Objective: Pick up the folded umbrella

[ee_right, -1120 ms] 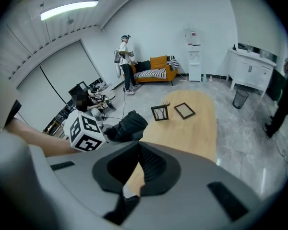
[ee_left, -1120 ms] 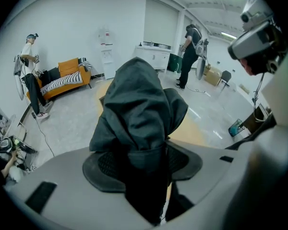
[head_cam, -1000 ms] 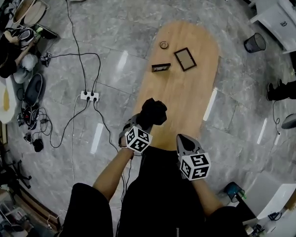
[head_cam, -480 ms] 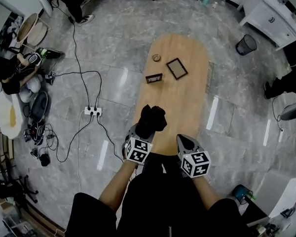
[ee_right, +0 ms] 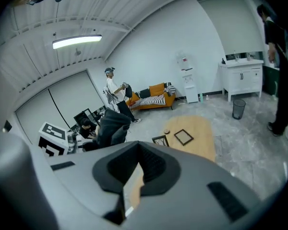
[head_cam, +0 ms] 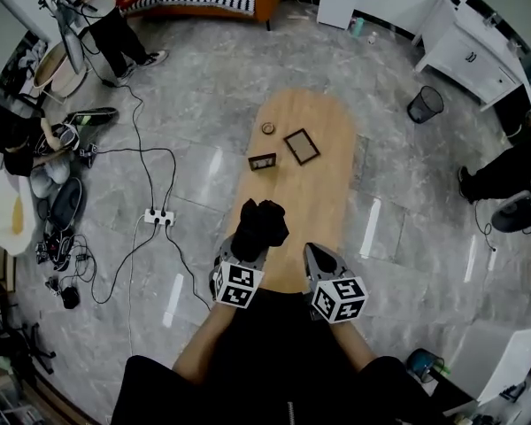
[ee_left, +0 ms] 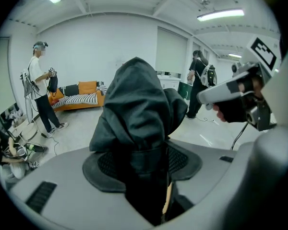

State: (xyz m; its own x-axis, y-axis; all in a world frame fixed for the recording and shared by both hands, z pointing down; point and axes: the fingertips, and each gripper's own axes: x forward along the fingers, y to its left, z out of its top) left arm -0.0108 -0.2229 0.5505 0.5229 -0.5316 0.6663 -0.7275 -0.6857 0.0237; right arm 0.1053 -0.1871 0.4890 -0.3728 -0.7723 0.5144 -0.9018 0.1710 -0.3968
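Observation:
The folded umbrella [head_cam: 258, 224] is a black bundle of fabric standing up out of my left gripper [head_cam: 248, 246], above the near end of the wooden table [head_cam: 327, 184]. In the left gripper view the umbrella [ee_left: 134, 109] fills the middle, and the left gripper [ee_left: 144, 162] is shut on its lower, strapped part. My right gripper [head_cam: 314, 253] hangs beside it on the right with nothing in it. Seen in the right gripper view, the right gripper [ee_right: 134, 169] has its pads together at the tips. The umbrella [ee_right: 110, 126] shows to its left.
On the table's far half lie a dark picture frame [head_cam: 301, 145], a smaller frame [head_cam: 262, 161] and a small round object [head_cam: 267, 128]. A power strip [head_cam: 157, 216] with cables lies on the floor at the left. A bin [head_cam: 425, 104] and people stand around the room.
Both grippers have risen, the left one carrying the umbrella higher above the table. The table looks smaller and more of the room shows.

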